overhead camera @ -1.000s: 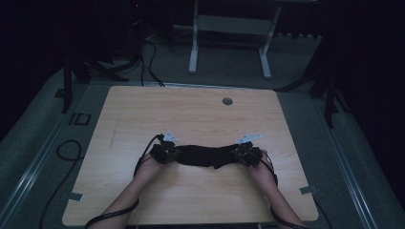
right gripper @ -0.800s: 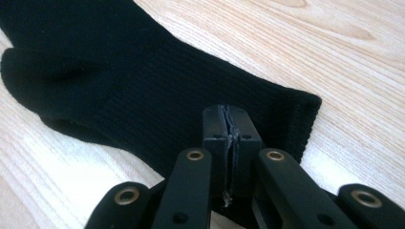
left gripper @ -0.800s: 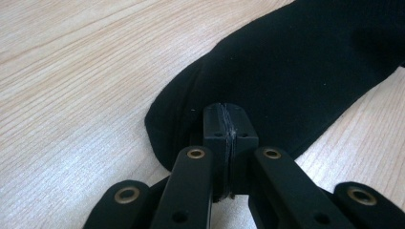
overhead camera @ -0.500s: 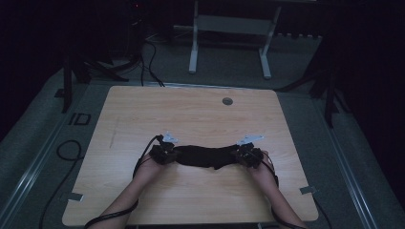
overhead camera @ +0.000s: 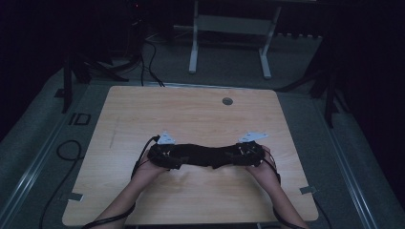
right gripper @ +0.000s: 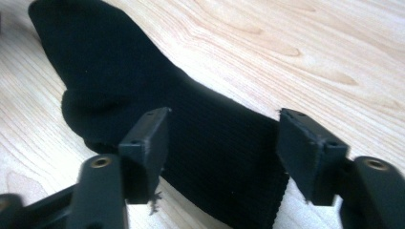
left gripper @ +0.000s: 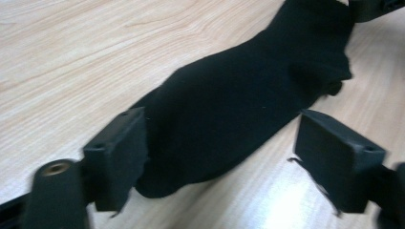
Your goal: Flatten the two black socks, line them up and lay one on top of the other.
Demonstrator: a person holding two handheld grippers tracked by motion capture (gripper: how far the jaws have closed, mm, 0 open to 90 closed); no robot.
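High view, sock: we see a black sock (overhead camera: 205,155) stretched left to right on the near half of the bench (overhead camera: 191,114), flat on the wood.
High view, tools: the left tool (overhead camera: 167,156) sits at the sock's left end and the right tool (overhead camera: 246,155) at its right end. The room is dim, so we cannot judge the jaw gaps from here.
High view, why: we judge that one tool at each end keeps the sock laid out straight and flat.
Left gripper view, tool: the left tool's jaws have just been opening and now stand wide. The sock's toe end (left gripper: 162,176) lies between them on the bench, and neither pad presses on it.
Left gripper view, sock: it runs away to the far right, smooth, with the heel bulge far off.
Right gripper view, tool: the right tool's jaws have just been opening too, and they straddle the ribbed cuff (right gripper: 229,162) without squeezing it.
Right gripper view, why: we read both open gaps as a release, with the sock left resting on the bench.
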